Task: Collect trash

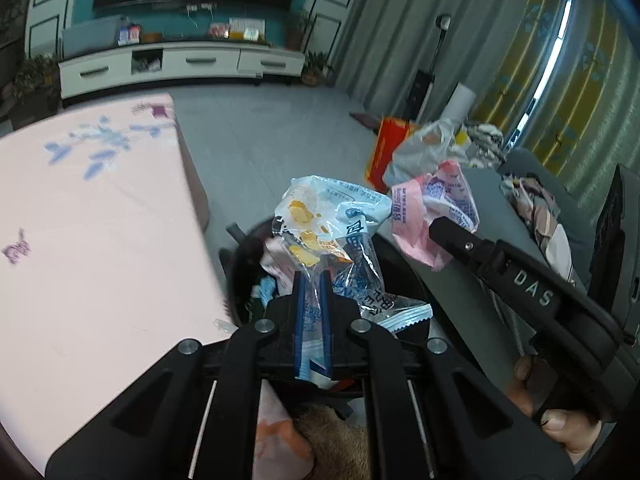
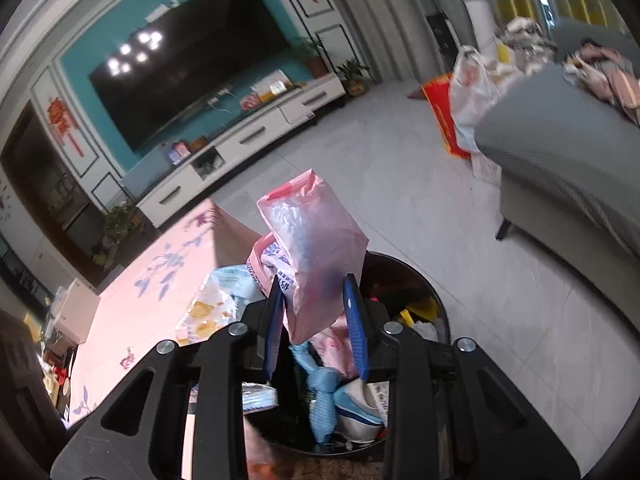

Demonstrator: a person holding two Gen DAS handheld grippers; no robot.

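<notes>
My left gripper is shut on a clear blue and orange snack wrapper and holds it above the round black trash bin. My right gripper holds a pink plastic wrapper between its blue fingers, which stand fairly wide apart; the wrapper hangs over the same bin. The right gripper also shows in the left wrist view, with the pink wrapper at its tip. The bin holds several wrappers, blue and pink. The snack wrapper also shows in the right wrist view.
A low table with a pink flowered cloth stands left of the bin. A grey sofa with clothes and bags lies to the right. A white TV cabinet stands at the far wall. Grey tiled floor lies between them.
</notes>
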